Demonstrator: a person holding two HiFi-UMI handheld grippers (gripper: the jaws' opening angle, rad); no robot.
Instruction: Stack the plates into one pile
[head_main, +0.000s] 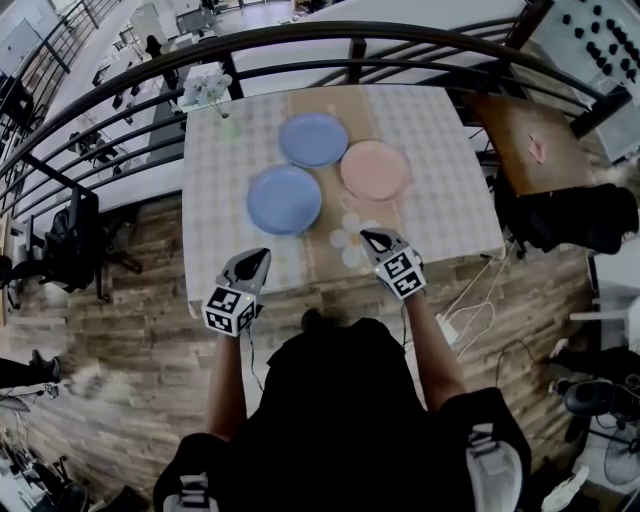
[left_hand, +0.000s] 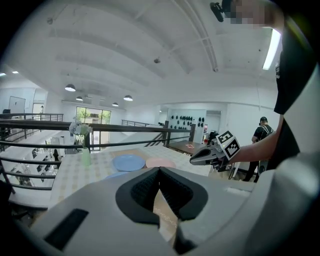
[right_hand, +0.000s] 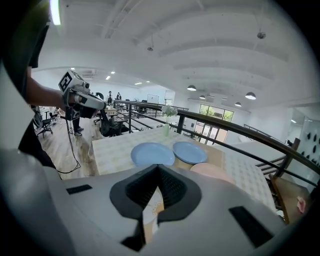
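Three plates lie apart on the checked table (head_main: 220, 190): a near blue plate (head_main: 285, 199), a far blue plate (head_main: 313, 139) and a pink plate (head_main: 375, 170) to the right. My left gripper (head_main: 262, 256) hovers at the table's front edge, just short of the near blue plate, jaws shut and empty. My right gripper (head_main: 372, 238) hangs over the front of the table below the pink plate, also shut and empty. The left gripper view has the far blue plate (left_hand: 128, 162) and the pink plate (left_hand: 160, 163) beyond its closed jaws. The right gripper view shows both blue plates (right_hand: 152, 153) (right_hand: 190, 152) and the pink plate (right_hand: 212, 172).
A vase of pale flowers (head_main: 208, 90) stands at the table's far left corner. A dark curved railing (head_main: 350, 40) runs behind the table. A brown side table (head_main: 525, 145) and a black bag (head_main: 575, 220) are to the right. Cables (head_main: 470, 300) trail on the wooden floor.
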